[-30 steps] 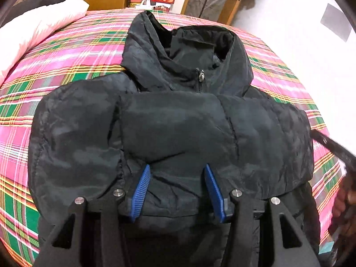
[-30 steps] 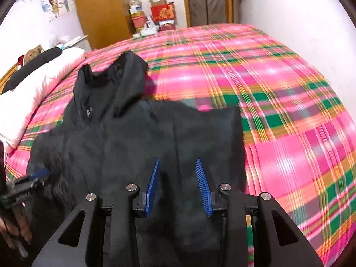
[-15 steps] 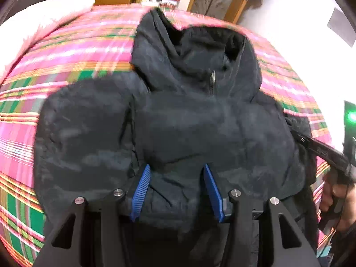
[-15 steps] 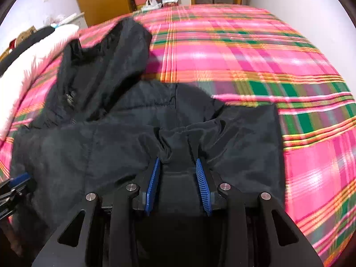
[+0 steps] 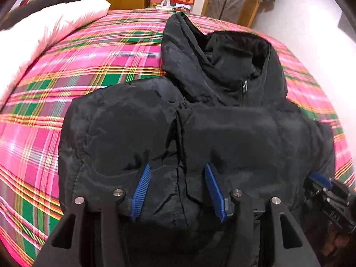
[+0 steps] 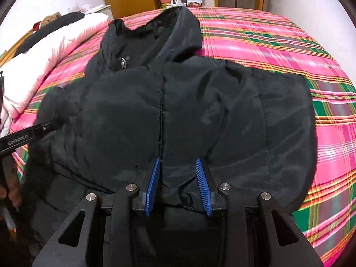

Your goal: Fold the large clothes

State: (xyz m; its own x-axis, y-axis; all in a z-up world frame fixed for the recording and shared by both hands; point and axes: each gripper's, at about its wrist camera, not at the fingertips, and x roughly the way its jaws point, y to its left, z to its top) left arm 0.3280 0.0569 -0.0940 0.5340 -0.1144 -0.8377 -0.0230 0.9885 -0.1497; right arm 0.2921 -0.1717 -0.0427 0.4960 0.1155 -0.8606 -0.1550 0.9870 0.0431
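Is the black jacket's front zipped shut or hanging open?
Zipped shut: on the black jacket the zipper pull sits up at the collar, and the front panels meet along one closed seam.
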